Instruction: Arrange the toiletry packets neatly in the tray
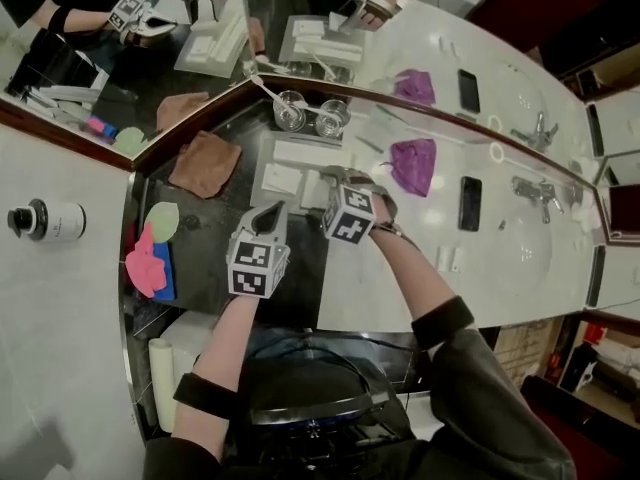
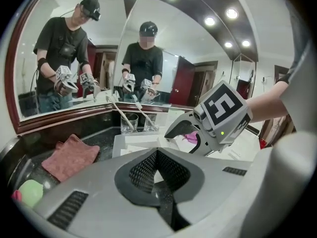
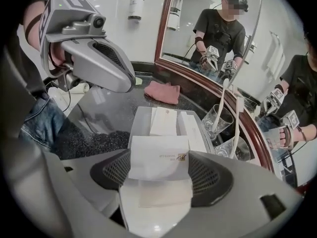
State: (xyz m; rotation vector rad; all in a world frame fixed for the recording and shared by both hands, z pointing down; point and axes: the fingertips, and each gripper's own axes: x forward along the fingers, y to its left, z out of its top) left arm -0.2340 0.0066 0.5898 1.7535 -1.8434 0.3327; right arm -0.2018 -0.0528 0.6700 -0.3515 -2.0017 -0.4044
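Observation:
A shallow white tray sits on the dark counter in front of the corner mirrors. Several white toiletry packets lie side by side in it. My right gripper is shut on a flat white packet with small print, held just above the tray's near end. In the head view the right gripper hangs over the tray's right part. My left gripper is shut and empty, hovering just below the tray. In its own view the left gripper has its jaws closed tip to tip.
A pink cloth lies left of the tray, with two glasses holding toothbrushes behind it. On the white counter to the right are a purple cloth, a black phone and the sink tap. Green and pink items lie at the left.

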